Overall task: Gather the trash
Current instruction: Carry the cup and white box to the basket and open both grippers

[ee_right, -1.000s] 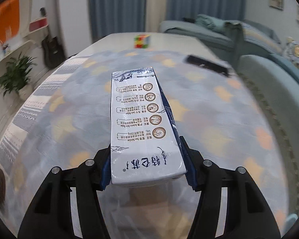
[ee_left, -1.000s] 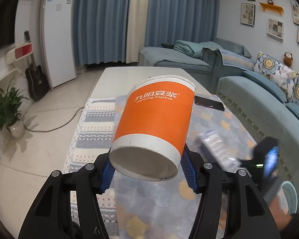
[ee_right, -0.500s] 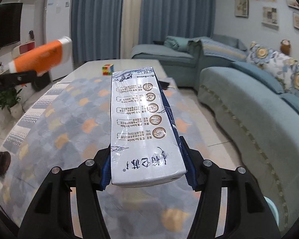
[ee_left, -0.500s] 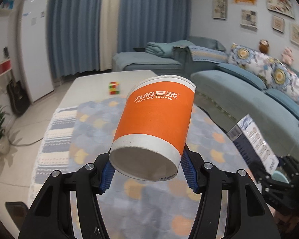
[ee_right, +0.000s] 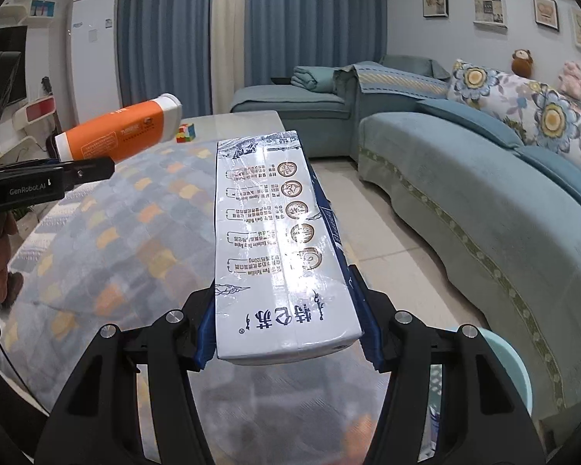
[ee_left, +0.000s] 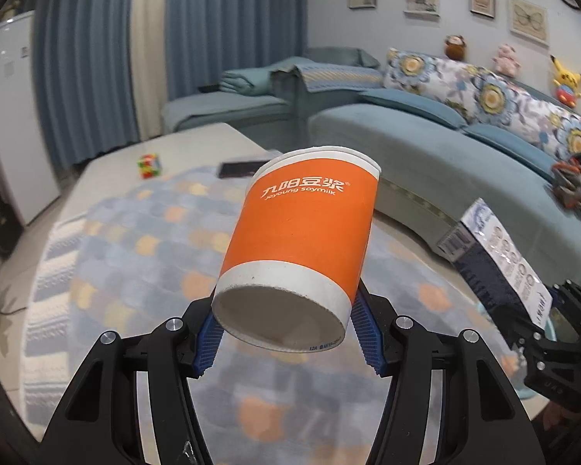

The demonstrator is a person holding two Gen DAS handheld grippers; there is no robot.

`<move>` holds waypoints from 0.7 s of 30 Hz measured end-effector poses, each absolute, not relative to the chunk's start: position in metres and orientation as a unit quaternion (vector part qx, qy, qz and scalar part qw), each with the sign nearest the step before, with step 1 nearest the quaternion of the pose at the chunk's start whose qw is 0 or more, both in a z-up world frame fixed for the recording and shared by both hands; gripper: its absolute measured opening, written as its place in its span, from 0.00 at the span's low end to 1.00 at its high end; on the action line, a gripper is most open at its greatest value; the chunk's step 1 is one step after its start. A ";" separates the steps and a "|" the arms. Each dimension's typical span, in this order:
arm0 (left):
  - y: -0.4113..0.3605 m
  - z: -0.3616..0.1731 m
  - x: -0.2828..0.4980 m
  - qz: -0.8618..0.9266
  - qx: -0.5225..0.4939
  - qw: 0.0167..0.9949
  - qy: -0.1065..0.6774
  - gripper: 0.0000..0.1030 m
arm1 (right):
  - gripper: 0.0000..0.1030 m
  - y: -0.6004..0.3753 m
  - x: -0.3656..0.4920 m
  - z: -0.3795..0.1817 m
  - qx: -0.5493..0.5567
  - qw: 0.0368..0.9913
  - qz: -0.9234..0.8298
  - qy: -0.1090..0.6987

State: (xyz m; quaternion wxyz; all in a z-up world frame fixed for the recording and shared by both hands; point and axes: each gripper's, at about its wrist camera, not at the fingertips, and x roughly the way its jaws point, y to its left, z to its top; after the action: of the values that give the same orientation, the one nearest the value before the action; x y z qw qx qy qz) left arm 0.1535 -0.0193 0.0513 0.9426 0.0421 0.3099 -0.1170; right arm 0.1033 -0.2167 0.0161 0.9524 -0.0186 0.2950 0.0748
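the orange cup [ee_left: 302, 248] hides part of the black phone [ee_left: 239, 169] and the cloth behind it. the milk carton [ee_right: 281, 240] covers the table edge. a pale blue bin [ee_right: 513, 372] is cut off behind the right gripper [ee_right: 288, 339]; its contents cannot be told.

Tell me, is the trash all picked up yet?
Partly. Both pieces are picked up: the left gripper holds the orange cup and the right gripper holds the milk carton, both in the air above the table. Neither is thrown away yet. The light blue bin peeks in at the lower right of the right camera view, so dropping them in is likely what's left.
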 end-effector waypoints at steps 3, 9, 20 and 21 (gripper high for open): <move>-0.047 0.047 0.140 -0.153 0.046 0.937 0.311 0.55 | 0.53 -0.238 0.091 0.010 -0.013 0.953 0.063 0.296; -0.115 0.033 0.109 -0.246 0.070 0.916 0.308 0.55 | 0.53 -0.303 0.064 0.011 0.059 0.953 0.017 0.298; -0.236 -0.010 0.072 -0.343 0.111 0.872 0.332 0.55 | 0.53 -0.442 0.013 -0.007 0.231 0.915 -0.093 0.316; -0.243 -0.014 0.073 -0.348 0.105 0.868 0.339 0.55 | 0.53 -0.448 0.014 -0.009 0.235 0.912 -0.100 0.320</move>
State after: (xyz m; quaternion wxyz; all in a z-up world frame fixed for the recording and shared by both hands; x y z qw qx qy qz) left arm 0.0730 -0.2428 -0.0137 0.8676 0.1050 0.3395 -0.3478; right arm 0.0138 -0.4485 -0.0087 0.9123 0.2354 0.3197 -0.1001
